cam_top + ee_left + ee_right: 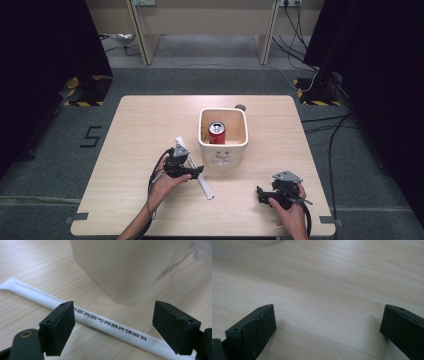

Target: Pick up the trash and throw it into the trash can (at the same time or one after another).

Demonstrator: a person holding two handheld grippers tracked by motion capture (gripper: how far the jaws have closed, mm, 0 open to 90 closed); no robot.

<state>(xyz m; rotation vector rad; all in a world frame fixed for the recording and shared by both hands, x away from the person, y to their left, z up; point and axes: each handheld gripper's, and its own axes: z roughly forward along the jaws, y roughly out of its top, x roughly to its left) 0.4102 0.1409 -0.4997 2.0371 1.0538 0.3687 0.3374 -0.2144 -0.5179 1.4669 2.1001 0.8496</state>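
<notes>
1. Right gripper (264,196) sits nearest me at the front right of the table (140,120). Jaws spread wide, nothing between them but bare wood. I'm parking it there so it stays out of the left arm's way.
2. Left gripper (192,172) is low over the wrapped straw (107,327), jaws released and standing either side of it, not touching yet. I'm straddling mid-length so a pinch should catch the paper sleeve across its width, not at the crimped end.
3. The straw lies flat on the table, running diagonally, just beside the near left corner of the bin (223,149). In the left gripper view the bin wall (130,270) stands close behind it; can't tell if they touch.
4. My read: thin and flat, so the pads need to get right down to the wood before closing or they'll skate over it.
5. Further off, a red can (217,133) stands upright inside the bin, top facing up. Likely where the straw ends up.
</notes>
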